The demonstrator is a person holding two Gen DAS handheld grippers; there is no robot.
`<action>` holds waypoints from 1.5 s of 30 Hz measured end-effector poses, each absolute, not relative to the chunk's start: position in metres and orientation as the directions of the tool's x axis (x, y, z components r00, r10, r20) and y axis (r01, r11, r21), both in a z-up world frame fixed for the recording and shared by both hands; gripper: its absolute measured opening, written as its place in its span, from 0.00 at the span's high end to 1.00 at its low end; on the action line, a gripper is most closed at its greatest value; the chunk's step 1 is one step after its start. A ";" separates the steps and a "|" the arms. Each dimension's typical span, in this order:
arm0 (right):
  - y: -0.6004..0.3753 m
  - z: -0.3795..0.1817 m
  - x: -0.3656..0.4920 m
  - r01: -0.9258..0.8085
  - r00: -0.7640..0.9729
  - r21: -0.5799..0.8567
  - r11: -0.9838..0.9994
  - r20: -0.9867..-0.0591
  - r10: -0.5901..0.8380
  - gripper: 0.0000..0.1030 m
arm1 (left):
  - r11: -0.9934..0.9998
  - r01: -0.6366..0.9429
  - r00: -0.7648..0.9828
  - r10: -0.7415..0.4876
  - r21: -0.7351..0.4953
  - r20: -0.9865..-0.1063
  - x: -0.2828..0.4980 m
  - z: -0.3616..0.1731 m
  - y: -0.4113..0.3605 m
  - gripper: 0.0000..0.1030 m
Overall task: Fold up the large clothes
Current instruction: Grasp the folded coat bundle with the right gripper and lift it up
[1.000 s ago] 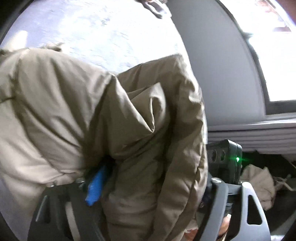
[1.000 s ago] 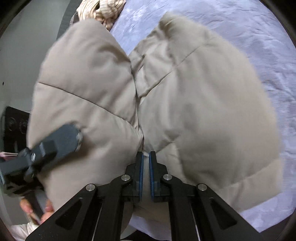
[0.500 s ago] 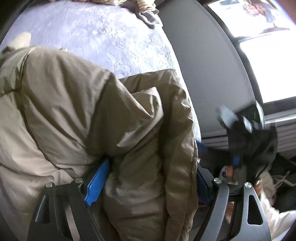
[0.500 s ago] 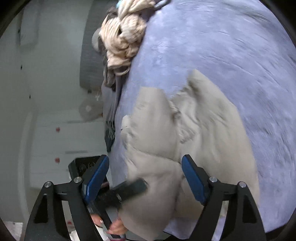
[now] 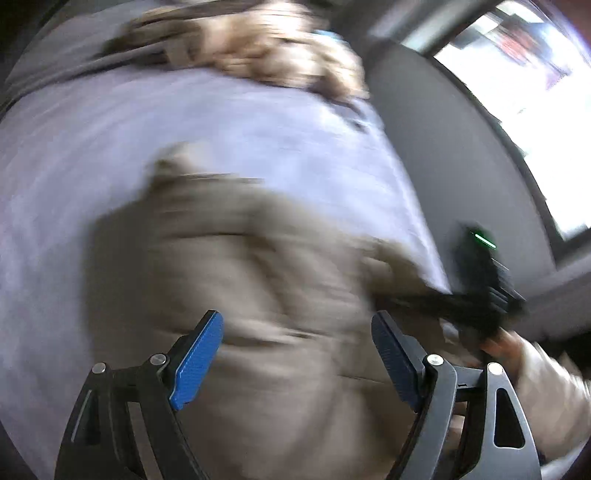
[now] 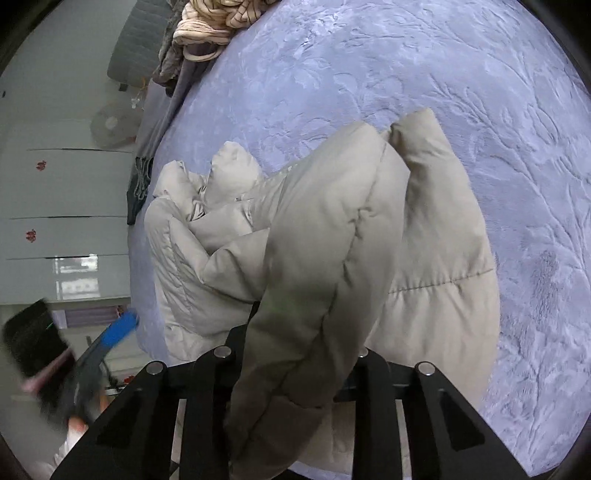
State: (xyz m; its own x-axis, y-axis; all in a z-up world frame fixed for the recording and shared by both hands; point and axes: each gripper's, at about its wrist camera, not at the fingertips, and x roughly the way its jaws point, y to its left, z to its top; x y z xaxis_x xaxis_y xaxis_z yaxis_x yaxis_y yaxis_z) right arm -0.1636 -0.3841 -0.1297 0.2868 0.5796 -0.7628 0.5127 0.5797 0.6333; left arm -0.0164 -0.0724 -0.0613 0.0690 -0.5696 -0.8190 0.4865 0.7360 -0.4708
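Observation:
A beige puffer jacket (image 6: 332,229) lies bunched near the front edge of a lavender bedspread (image 6: 406,74); it also shows, blurred, in the left wrist view (image 5: 258,295). My right gripper (image 6: 295,354) is shut on a fold of the jacket, which drapes over its fingers and hides the tips. My left gripper (image 5: 295,354) is open and empty above the jacket, its blue pads (image 5: 197,360) wide apart. The left gripper also shows at the lower left of the right wrist view (image 6: 110,339).
A heap of striped and cream clothes (image 6: 218,22) lies at the bed's far end. A white wardrobe (image 6: 55,206) stands left of the bed. A grey wall and bright window (image 5: 535,110) are to the right in the left wrist view.
My left gripper has let go of the jacket and pulled back, open. My right gripper, open half a second ago, has closed on a fold of the jacket.

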 end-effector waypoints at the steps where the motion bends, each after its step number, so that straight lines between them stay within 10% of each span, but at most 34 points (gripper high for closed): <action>1: -0.382 -0.122 -0.176 0.508 0.290 0.633 0.584 -0.764 0.576 0.75 | 0.771 0.434 0.077 -0.547 -0.466 -0.834 -0.002 -0.078 -0.059 0.20; 6: -0.378 -0.085 -0.166 0.379 0.324 0.608 0.697 -0.793 0.516 0.83 | 0.797 0.297 0.022 -0.557 -0.526 -0.830 0.020 -0.148 -0.037 0.20; 16: -0.421 -0.088 -0.165 0.398 0.256 0.409 0.822 -0.909 0.328 0.84 | 0.813 0.431 0.100 -0.473 -0.391 -0.875 -0.022 -0.113 -0.124 0.20; 26: -0.404 0.015 -0.204 0.280 0.400 0.456 0.845 -0.855 0.329 0.43 | 0.845 0.434 0.140 -0.406 -0.313 -0.903 -0.029 -0.114 -0.134 0.20; 34: -0.335 0.014 -0.214 0.103 0.206 0.505 0.857 -0.853 0.479 0.41 | 0.827 0.494 0.216 -0.414 -0.267 -0.884 -0.023 -0.081 -0.150 0.20; 40: -0.338 -0.020 -0.242 0.170 0.137 0.433 0.885 -0.900 0.414 0.88 | 0.805 0.545 0.210 -0.401 -0.234 -0.892 -0.006 -0.090 -0.182 0.20; 45: -0.353 -0.047 -0.277 0.260 0.114 0.337 0.905 -0.941 0.318 0.92 | 0.789 0.557 0.177 -0.417 -0.258 -0.892 -0.009 -0.100 -0.214 0.20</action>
